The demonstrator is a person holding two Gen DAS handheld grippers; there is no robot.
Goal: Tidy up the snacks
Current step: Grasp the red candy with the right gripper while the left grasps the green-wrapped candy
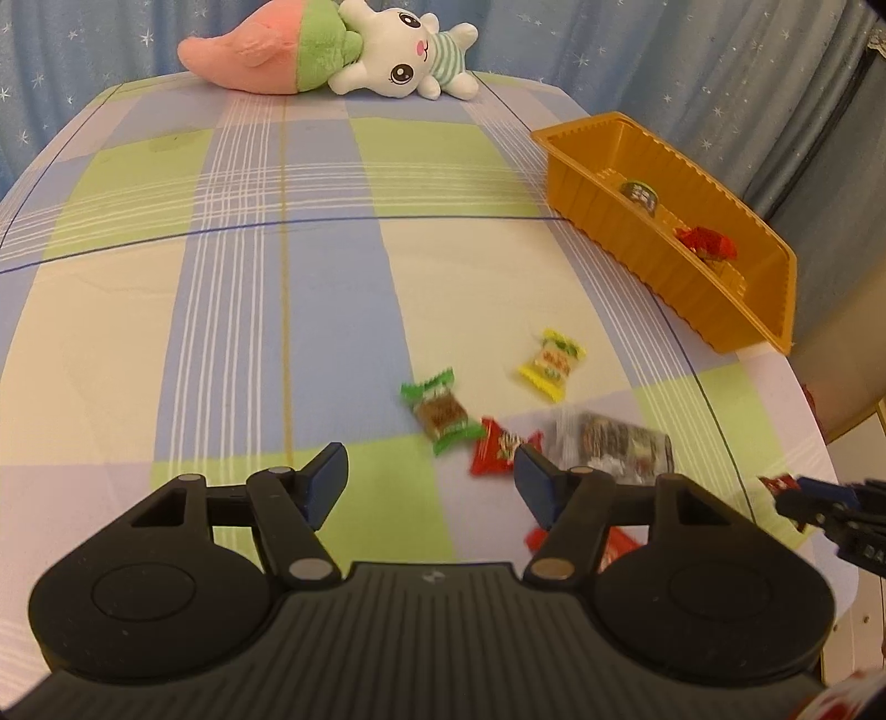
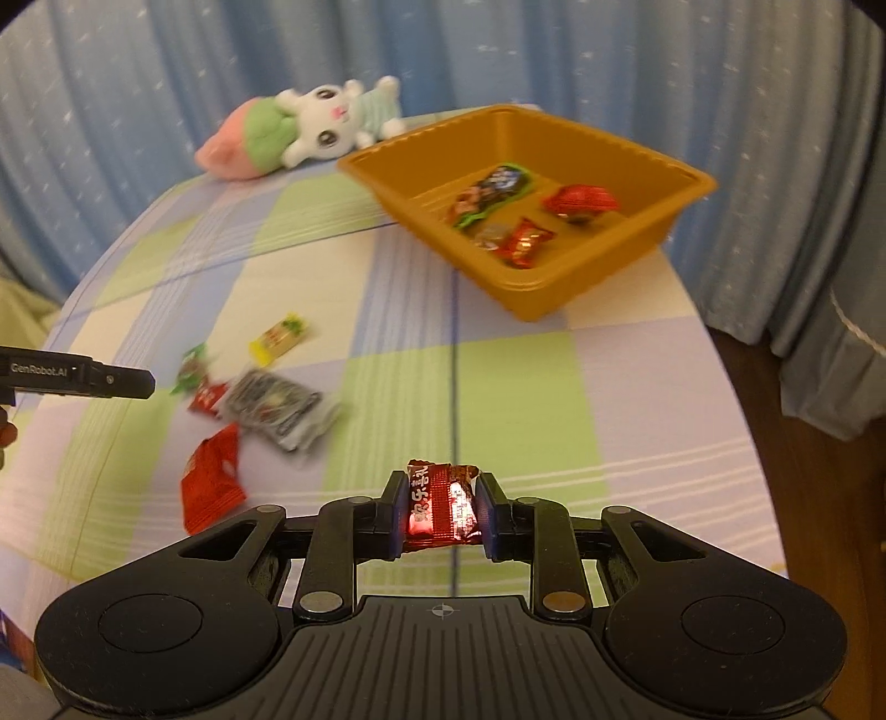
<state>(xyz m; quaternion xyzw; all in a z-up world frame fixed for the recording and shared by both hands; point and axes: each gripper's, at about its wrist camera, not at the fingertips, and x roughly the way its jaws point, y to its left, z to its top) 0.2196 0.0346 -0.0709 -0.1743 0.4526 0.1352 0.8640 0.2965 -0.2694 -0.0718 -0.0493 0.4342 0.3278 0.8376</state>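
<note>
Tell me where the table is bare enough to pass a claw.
Bare: the checked tablecloth from the loose snacks to the plush rabbit, and the strip before the orange plastic tray. Crowded: the wrapper cluster around the silver foil packet.

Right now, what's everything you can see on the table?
tray: one, orange, far right side of the table
snacks in tray: about four, red, green and silvery, on its floor
green candy: one, green ends, mid-table
yellow candy: one, yellow, beside the green one, nearer the tray
silver packet: one, grey-silver, by the loose pile
red packets: two loose, red, next to the silver packet
plush toys: two, a white bunny and a pink-green one, far edge
tablecloth: one, blue, green and cream checks
curtain: blue, behind
left gripper: open, empty
right gripper: shut on a red snack
</note>
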